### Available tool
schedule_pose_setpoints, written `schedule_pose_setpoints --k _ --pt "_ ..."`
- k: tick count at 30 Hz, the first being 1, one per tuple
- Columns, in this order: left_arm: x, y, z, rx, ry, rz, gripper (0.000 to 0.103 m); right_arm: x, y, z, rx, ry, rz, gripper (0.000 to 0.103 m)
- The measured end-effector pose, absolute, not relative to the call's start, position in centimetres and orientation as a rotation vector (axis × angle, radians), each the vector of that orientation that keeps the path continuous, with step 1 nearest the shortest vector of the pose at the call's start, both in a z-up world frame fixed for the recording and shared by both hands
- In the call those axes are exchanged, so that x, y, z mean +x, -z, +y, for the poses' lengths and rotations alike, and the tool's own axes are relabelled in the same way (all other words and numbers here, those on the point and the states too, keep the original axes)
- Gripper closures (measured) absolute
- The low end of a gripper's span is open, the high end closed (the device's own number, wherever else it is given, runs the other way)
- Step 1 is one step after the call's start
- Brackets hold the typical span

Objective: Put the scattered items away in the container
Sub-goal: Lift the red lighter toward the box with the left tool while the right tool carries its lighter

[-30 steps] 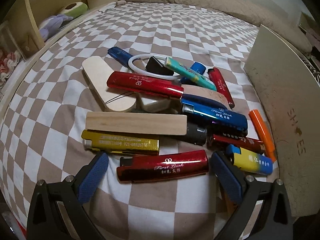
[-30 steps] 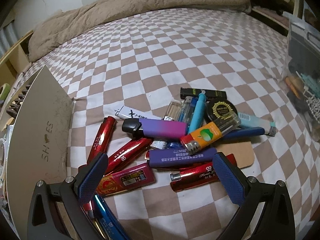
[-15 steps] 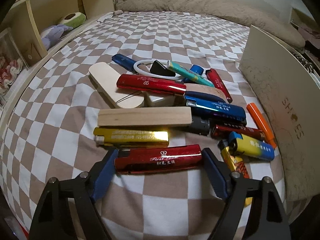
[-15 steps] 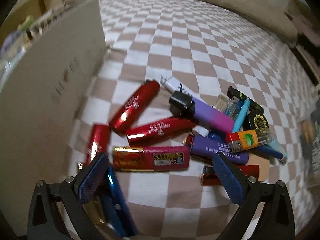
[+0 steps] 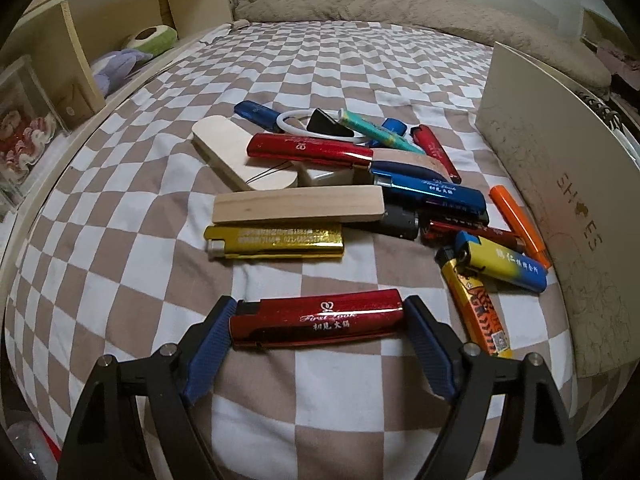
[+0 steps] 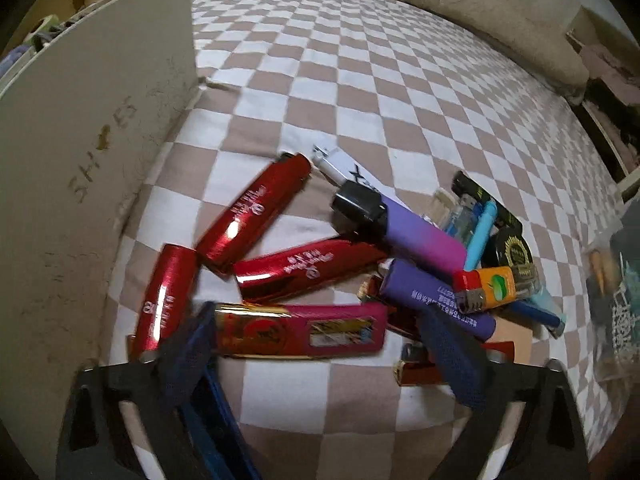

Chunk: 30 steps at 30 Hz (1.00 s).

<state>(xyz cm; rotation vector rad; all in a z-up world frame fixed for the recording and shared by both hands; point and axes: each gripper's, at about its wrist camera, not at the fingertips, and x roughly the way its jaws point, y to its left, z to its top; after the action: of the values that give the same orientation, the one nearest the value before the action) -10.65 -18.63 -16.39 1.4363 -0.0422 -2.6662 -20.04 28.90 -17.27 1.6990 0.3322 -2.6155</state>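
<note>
Lighters and small items lie in two heaps on a checked bedsheet beside a beige shoe box (image 5: 560,184). In the left wrist view my left gripper (image 5: 319,308) is shut on a glossy red lighter (image 5: 320,322). It holds the lighter crosswise by its two ends, apart from the heap behind. In the right wrist view my right gripper (image 6: 316,316) is closing on the ends of a pink-red lighter (image 6: 300,330) with a gold end. The box wall (image 6: 80,160) stands just left of it. The view is blurred there.
Behind the left gripper lie a gold lighter (image 5: 276,242), a wooden block (image 5: 298,208), and blue, orange and yellow lighters. By the right gripper lie three red lighters (image 6: 252,216), purple vapes (image 6: 416,232) and an orange lighter (image 6: 496,288). A wooden shelf (image 5: 80,40) borders the bed.
My left gripper closed on the red lighter and drew it back from the heap. My right gripper rolled, swung toward the box and narrowed around the pink-red lighter.
</note>
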Motion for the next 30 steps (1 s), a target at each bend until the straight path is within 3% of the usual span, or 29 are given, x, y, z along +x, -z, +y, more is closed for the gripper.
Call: schedule_pose_setpoints --k 17,30 --pt "-10.2 14.7 -20.2 1.337 2.63 0.073 0.019 -19.0 14.0 29.8 1.519 2.819 0.249 0.022" --pt "-11.3 10.0 -18.3 1.18 2.72 0.081 0.019 -18.2 11.0 30.4 1.27 3.031 0.154 0.022"
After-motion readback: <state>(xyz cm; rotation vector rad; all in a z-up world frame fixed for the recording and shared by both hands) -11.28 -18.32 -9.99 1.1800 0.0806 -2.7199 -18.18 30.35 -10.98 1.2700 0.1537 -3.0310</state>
